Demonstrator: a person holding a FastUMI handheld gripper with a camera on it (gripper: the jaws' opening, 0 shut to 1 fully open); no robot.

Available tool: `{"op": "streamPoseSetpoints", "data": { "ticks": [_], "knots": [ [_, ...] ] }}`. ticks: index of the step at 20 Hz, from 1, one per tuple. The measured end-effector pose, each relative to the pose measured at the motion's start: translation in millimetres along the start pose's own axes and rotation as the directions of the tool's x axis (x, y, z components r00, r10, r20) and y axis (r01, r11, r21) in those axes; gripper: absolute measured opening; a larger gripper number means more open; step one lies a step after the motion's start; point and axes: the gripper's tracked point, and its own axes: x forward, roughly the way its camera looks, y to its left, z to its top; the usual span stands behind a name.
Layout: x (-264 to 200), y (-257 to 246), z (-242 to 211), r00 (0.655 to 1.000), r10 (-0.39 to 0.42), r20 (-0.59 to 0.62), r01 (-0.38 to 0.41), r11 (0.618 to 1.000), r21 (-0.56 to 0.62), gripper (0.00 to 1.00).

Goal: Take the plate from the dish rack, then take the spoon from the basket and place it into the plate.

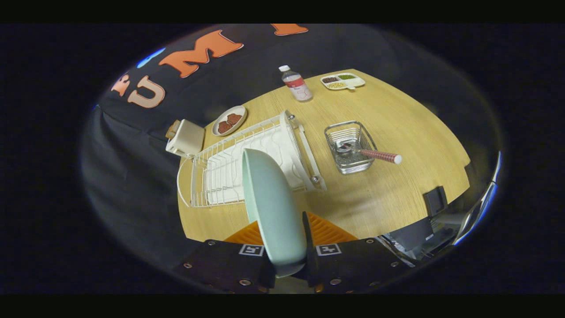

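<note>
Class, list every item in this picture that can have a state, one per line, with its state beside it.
gripper: jaws shut on the plate
plate: held on edge, lifted out of the rack
dish rack: holds no dishes
wire basket: holds the spoon
spoon: in the basket, handle sticking out over the rim
bottle: upright, capped
small dish: holds brown pieces
divided tray: compartments filled

Gripper view: fisheye camera mounted on the gripper (284,247), facing forward along its two fingers. Position high over the near edge of the table (397,115), tilted down and rolled, so the tabletop runs aslant. Near field: plate (273,212) edge-on between the fingers, very close. Middle field: rack (247,163), basket (351,145). Far field: bottle (296,84), booth wall.
</note>
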Motion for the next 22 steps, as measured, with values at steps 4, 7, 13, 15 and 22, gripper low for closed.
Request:
{"op": "streamPoseSetpoints", "data": {
  "ticks": [4,7,13,15,22],
  "knots": [
    [8.6,-10.1,-22.0,0.998,0.045,-0.045,-0.045,0.999,0.007,0.28],
    [16.2,-22.7,-36.0,0.996,0.048,-0.072,-0.049,0.999,-0.008,0.28],
    [32.4,-31.6,-53.6,0.99,0.107,-0.089,-0.104,0.994,0.035,0.29],
    [40.9,-32.5,-58.2,0.988,0.123,-0.091,-0.118,0.991,0.054,0.29],
    [63.7,-35.0,-76.3,0.98,0.143,-0.139,-0.132,0.988,0.086,0.29]
  ]
}}
